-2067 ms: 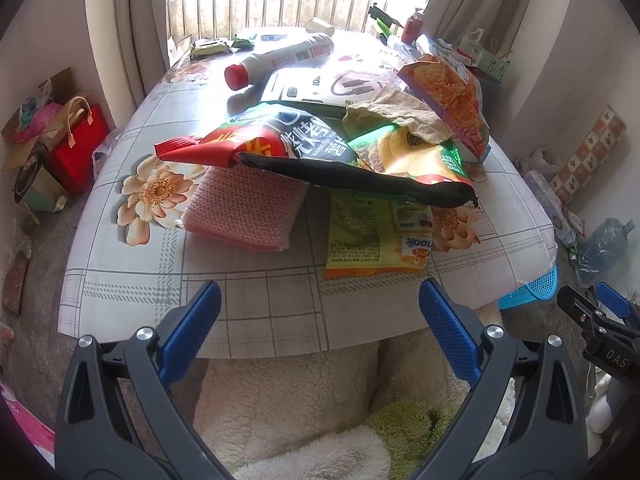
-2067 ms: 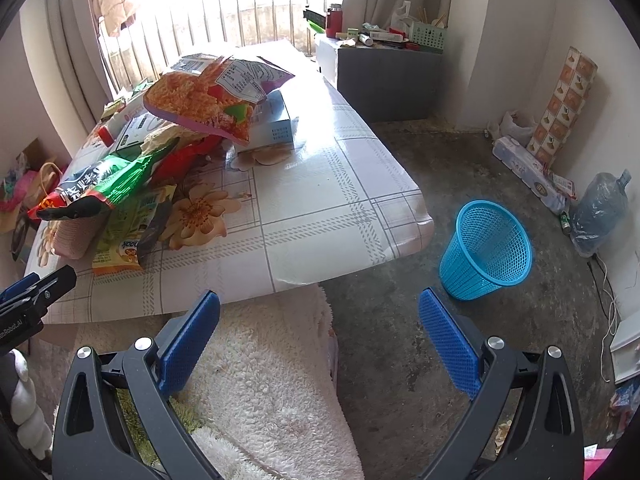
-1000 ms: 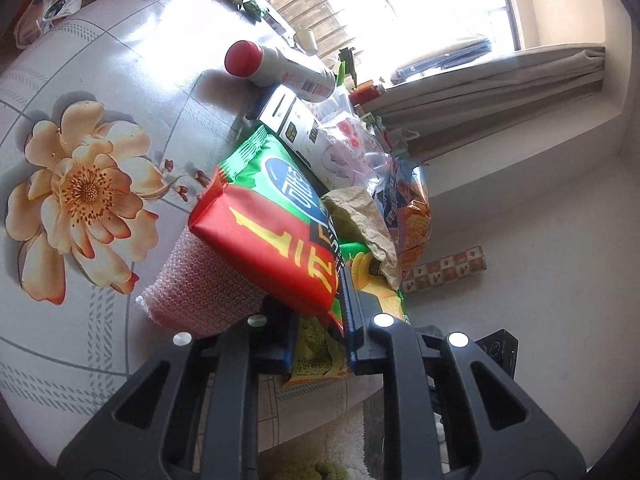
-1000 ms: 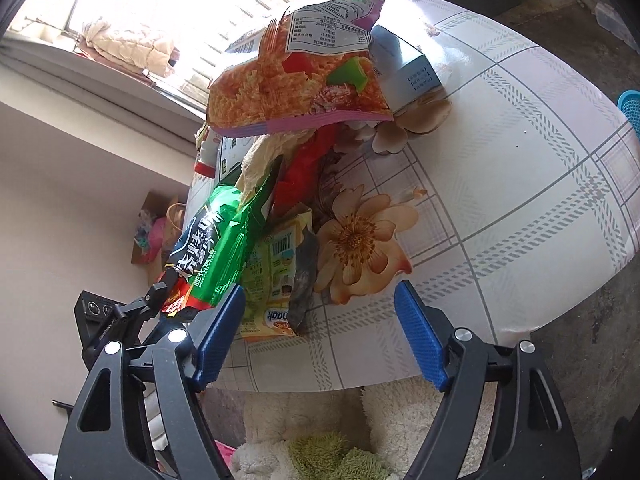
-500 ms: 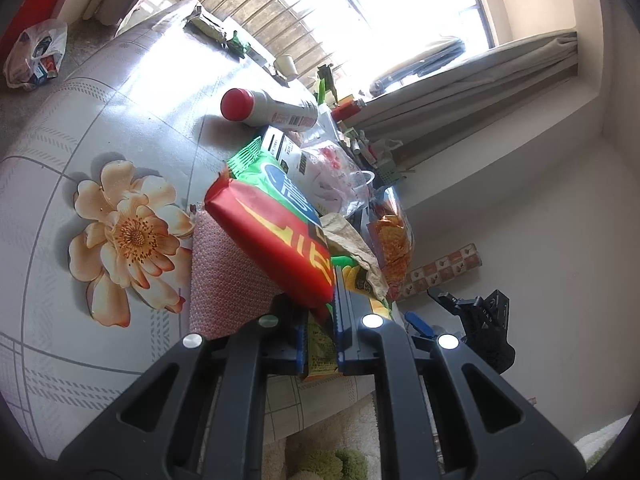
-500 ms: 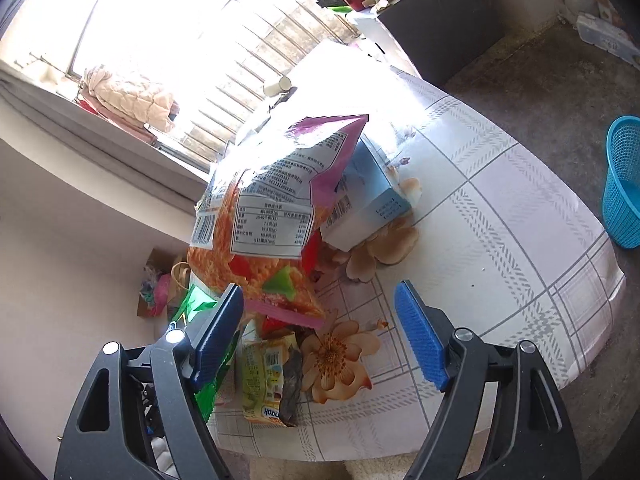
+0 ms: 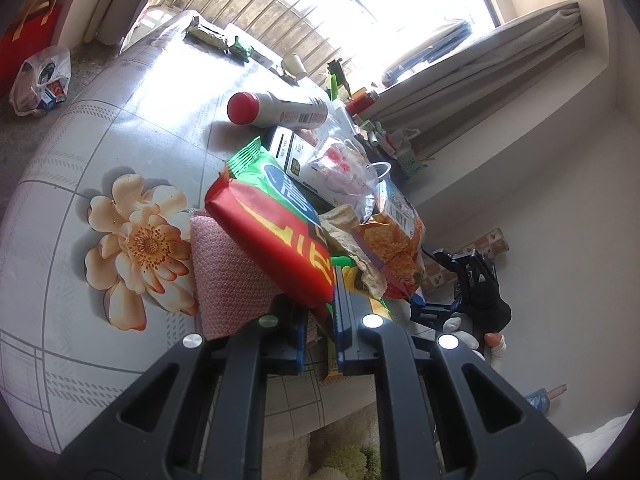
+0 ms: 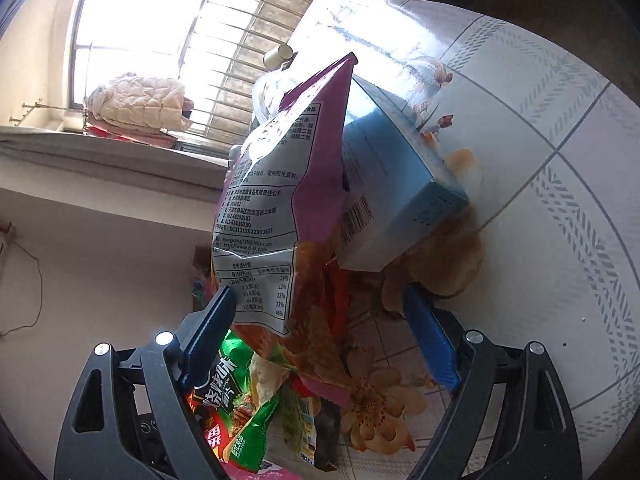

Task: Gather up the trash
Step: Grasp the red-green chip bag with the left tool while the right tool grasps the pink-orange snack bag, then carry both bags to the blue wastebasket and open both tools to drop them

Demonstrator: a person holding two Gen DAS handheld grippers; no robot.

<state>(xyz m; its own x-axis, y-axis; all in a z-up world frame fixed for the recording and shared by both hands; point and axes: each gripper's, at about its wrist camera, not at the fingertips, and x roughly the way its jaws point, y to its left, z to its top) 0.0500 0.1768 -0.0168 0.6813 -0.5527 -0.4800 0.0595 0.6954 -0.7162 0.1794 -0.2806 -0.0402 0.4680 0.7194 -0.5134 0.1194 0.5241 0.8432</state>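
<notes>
Daylight from a barred window [image 7: 304, 24] falls on the table [image 7: 100, 128], w/ a grey-check cloth printed w/ orange flowers, where a heap of wrappers is piled. At the near edge of the heap a red-and-green snack bag [image 7: 276, 236] w/ yellow lettering is pinched by its bottom corner between the nearly closed blue pads of the left gripper [image 7: 322, 334]; the bag is seen tilted up, its body lying over a pink textured pad [image 7: 228, 276]. Just beside it a crumpled brown paper piece [image 7: 344, 236] and an orange chip bag [image 8: 280, 184] w/ purple edge and a white nutrition panel are stacked; that chip bag's lower end is framed between the wide-spread fingers of the right gripper [image 8: 320, 344], whose jaws have just been opening, pads not pressed on it. Behind the chip bag a light-blue carton [image 8: 400, 184] is laid on the cloth. Farther back a white bottle w/ red cap [image 7: 276, 112] is lying on its side, a clear plastic bag [image 7: 340, 172] near it. Beyond the table, beige curtains [image 7: 480, 76], pale walls and, on the floor at left, a plastic bag of items [image 7: 38, 82] and a red bag [image 7: 28, 36] are seen.
</notes>
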